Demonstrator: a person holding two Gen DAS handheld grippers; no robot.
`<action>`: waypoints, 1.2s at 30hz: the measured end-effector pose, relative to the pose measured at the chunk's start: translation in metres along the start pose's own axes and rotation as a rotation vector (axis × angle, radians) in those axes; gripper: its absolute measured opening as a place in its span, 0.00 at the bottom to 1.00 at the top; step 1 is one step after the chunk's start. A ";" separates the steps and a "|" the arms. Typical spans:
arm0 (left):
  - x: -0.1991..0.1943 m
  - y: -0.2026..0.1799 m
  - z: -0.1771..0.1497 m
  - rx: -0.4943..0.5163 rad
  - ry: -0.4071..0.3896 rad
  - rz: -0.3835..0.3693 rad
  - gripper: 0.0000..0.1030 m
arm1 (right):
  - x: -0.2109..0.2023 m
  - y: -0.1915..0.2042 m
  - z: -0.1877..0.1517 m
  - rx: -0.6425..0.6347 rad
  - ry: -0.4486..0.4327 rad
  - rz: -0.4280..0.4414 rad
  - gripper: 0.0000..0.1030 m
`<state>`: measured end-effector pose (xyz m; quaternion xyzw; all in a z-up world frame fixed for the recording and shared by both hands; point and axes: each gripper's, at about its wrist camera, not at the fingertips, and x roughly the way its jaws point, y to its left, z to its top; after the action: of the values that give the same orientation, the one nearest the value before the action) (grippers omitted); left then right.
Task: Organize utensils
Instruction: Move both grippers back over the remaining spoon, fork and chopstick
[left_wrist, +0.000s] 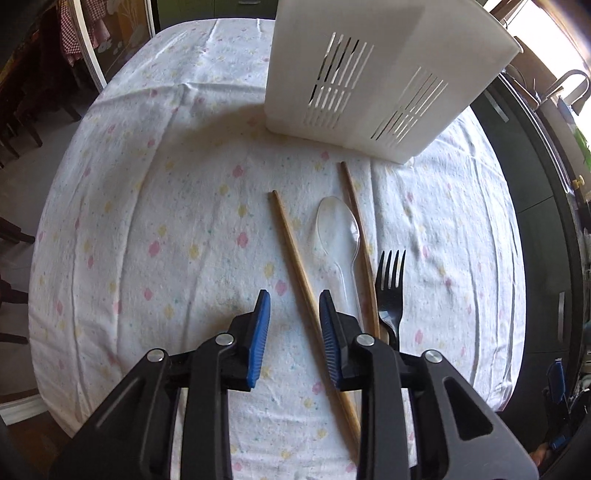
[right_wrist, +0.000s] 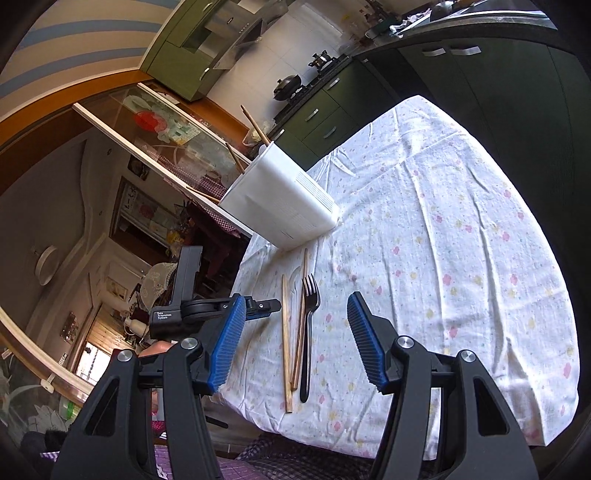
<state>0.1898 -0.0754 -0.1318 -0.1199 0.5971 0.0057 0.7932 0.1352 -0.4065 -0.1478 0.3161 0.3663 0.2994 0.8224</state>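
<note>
On the flowered tablecloth (left_wrist: 166, 221) lie two wooden chopsticks, a clear plastic spoon (left_wrist: 338, 229) and a black fork (left_wrist: 389, 288). My left gripper (left_wrist: 294, 299) points down at the table and stands open. The nearer chopstick (left_wrist: 295, 251) runs between its blue pads, close to the right pad, and neither pad presses on it. The other chopstick (left_wrist: 360, 240) lies between spoon and fork. My right gripper (right_wrist: 297, 299) is open and empty, hovering over the near table edge before the fork (right_wrist: 309, 332) and chopsticks (right_wrist: 286, 343). The left gripper (right_wrist: 267, 306) shows there beside them.
A white slotted utensil holder (left_wrist: 369, 74) stands behind the utensils; in the right wrist view the holder (right_wrist: 284, 199) has several chopsticks (right_wrist: 255, 125) sticking out. Dark kitchen cabinets (right_wrist: 480, 92) run along the table's far side. A person's checked clothing (right_wrist: 266, 454) is at the near edge.
</note>
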 end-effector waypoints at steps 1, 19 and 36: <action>0.000 -0.001 0.000 -0.002 -0.003 -0.004 0.26 | 0.000 -0.002 0.000 0.003 0.002 0.001 0.56; 0.003 0.003 -0.001 0.163 0.046 0.093 0.09 | 0.143 0.068 0.025 -0.385 0.222 -0.346 0.43; -0.004 0.031 -0.001 0.288 0.013 0.063 0.11 | 0.264 0.074 0.008 -0.670 0.487 -0.611 0.29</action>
<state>0.1828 -0.0445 -0.1341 0.0139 0.6003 -0.0559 0.7977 0.2681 -0.1719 -0.1985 -0.1651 0.5066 0.2113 0.8194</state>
